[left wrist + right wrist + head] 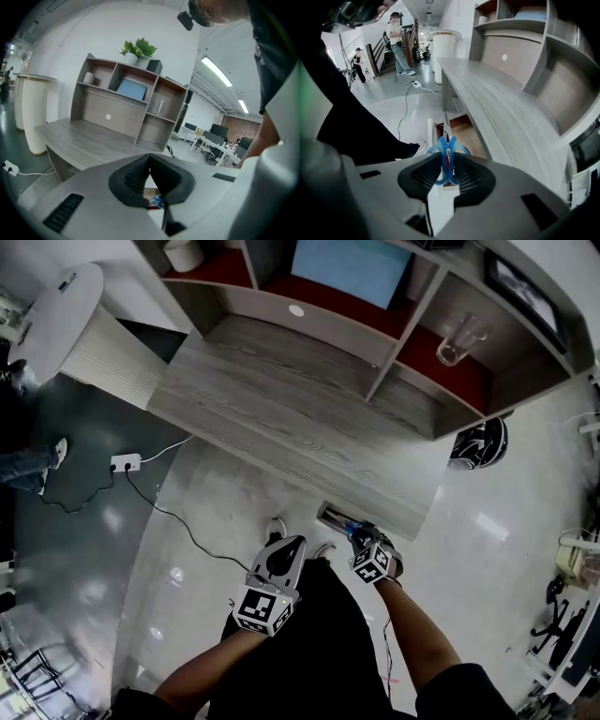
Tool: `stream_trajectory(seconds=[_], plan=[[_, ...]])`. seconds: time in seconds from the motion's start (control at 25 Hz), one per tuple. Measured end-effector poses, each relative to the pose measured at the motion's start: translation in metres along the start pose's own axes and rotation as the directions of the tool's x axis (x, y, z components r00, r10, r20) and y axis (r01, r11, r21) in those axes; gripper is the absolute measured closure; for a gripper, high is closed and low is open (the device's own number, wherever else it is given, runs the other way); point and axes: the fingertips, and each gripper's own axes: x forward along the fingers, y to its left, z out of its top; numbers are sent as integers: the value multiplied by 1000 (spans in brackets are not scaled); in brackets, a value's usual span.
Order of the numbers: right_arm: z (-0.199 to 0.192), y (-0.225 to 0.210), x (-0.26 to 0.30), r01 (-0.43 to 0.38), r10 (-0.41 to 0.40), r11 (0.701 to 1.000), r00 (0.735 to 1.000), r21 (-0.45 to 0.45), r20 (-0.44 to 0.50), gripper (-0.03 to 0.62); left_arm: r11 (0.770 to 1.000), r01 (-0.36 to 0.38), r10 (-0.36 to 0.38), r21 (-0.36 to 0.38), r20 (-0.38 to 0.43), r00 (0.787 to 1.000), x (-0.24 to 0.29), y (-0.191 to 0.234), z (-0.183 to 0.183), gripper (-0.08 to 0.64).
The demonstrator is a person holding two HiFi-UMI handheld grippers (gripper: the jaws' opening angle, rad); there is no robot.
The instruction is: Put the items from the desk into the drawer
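– What is nearest, in front of the desk (pixel 281 390)?
– 2 grippers, each with a marker cube. The right gripper (pixel 447 162) has its jaws pinching 1 pair of scissors (pixel 440 146) by the handles, which are 2 blue loops pressed side by side with a red strip between them. The loops stick up past the pads.

– And the left one?
– The left gripper (pixel 150 160) sits beside it, a little further out from the desk's front edge. Its jaws are pressed together at the tips with nothing between them.

– Where are the scissors against the desk?
– Just below its front edge, over 1 open drawer (pixel 461 124) with a brown wooden inside. I cannot tell whether the blades touch it.

– What is on the desk?
– The top is bare grey wood. At its back stands a shelf unit (pixel 384 357) holding 1 clear glass (pixel 459 338), 1 blue panel (pixel 352 268) and 1 white cylinder (pixel 185 254), with 1 potted plant (pixel 137 49) on top.

– Beyond it?
– 1 black helmet (pixel 480 443) on the floor at the desk's right end, and 1 white power strip (pixel 126 462) off its left end.
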Motion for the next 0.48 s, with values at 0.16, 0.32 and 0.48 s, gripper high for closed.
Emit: stream_trajectory(seconds=[0.16,0.32,0.48], plan=[[-13,-3,16,1,0,1000,1000,27,-27,494,1000,-14,14,0,-20,1000,0,2,-10,546],[-22,-9,29,10,-7,998,999,59,-48,494,1000,-30,30,-7,-31,999,1,4,-18,546],[-26,-10,42,33,-29,998,997,50,-70,494,999,-35,35,-3,-34,999,-1,4,-23,546]])
